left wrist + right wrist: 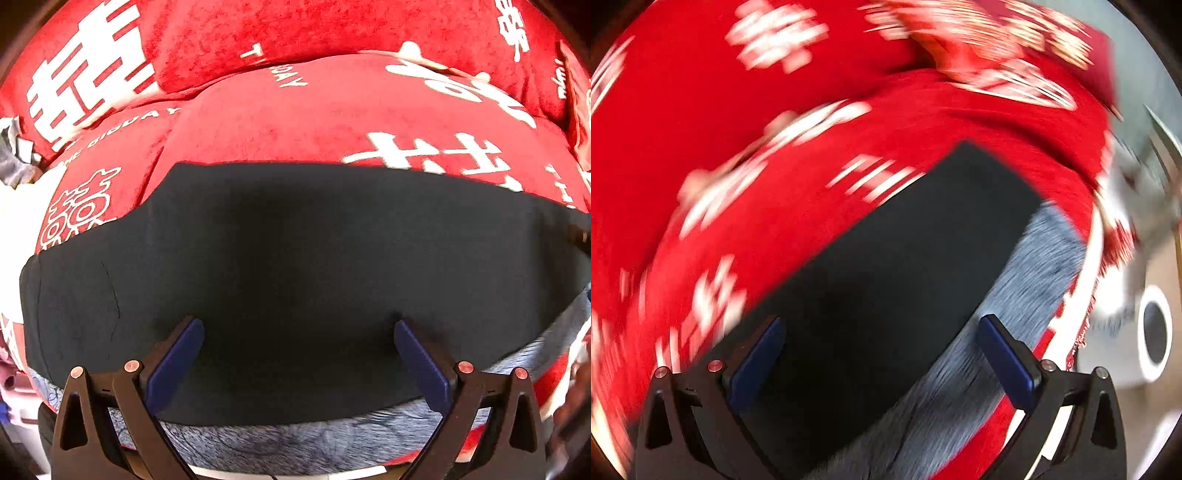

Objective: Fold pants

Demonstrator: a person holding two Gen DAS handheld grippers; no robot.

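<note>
The pants (295,280) lie as a flat dark slab on the red printed blanket (295,110), and everything else can be placed from them. A strip of grey patterned cloth (295,439) shows along their near edge; I cannot tell whether it is part of the bedding or another layer.

What could go wrong from here, as I judge it: the fold looks smooth but nothing pins it, and the blanket under it is soft and lumpy. A pinch that catches only the top layer would peel the fold apart; one that bites too deep would drag the blanket along with it. The right wrist view is badly smeared, which suggests quick motion, and a fast approach could scuff the near edge and skew the stack.

On the left, the left gripper (299,328) hangs just above the middle of the pants, its fingers (177,365) spread wide with nothing between them, released, and apparently not touching the cloth. On the right, the right gripper (882,328) sits over the pants' right end, near the grey strip, its fingers (1008,362) likewise wide apart and empty.
</note>
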